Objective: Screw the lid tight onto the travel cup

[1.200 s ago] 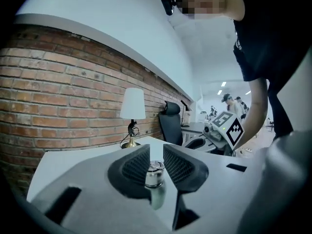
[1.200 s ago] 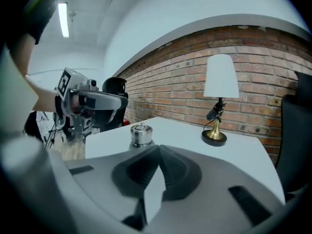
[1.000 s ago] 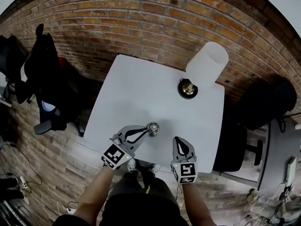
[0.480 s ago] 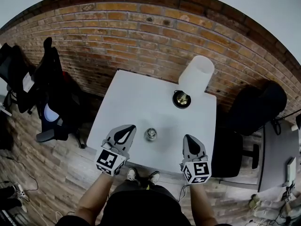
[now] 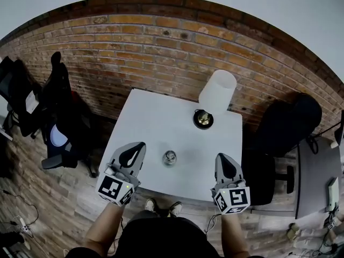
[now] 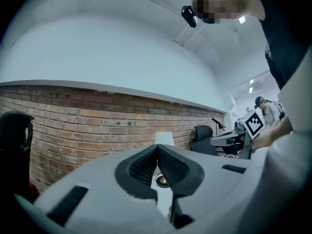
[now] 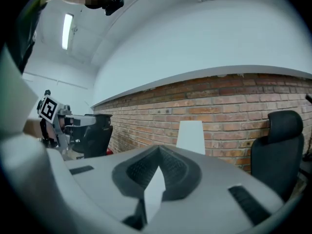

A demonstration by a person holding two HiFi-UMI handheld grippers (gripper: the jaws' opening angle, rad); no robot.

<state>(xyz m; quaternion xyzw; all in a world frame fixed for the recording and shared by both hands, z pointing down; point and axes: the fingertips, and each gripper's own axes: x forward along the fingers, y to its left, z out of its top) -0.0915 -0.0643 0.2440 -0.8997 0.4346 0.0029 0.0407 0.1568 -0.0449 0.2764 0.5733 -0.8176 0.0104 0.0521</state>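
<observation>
i'm looking down on a brick wall [image 5: 161, 42] running behind a white table [image 5: 153, 120]; a black office chair [image 5: 290, 123] stands off the table's right side, and another dark chair [image 5: 56, 98] with something draped on it stands off its left; a lamp [image 5: 216, 93] with a white shade sits at the table's far right corner; my left gripper [image 5: 137, 149] hovers over the near left edge, jaws pressed together with nothing between them; my right gripper [image 5: 221, 159] hangs over the near right edge, jaws likewise closed and empty; the travel cup [image 5: 170, 157] stands upright on the table between the two, nearer the left one, touching neither; its round silvery top faces me; whether it is capped tight i can't tell.
</observation>
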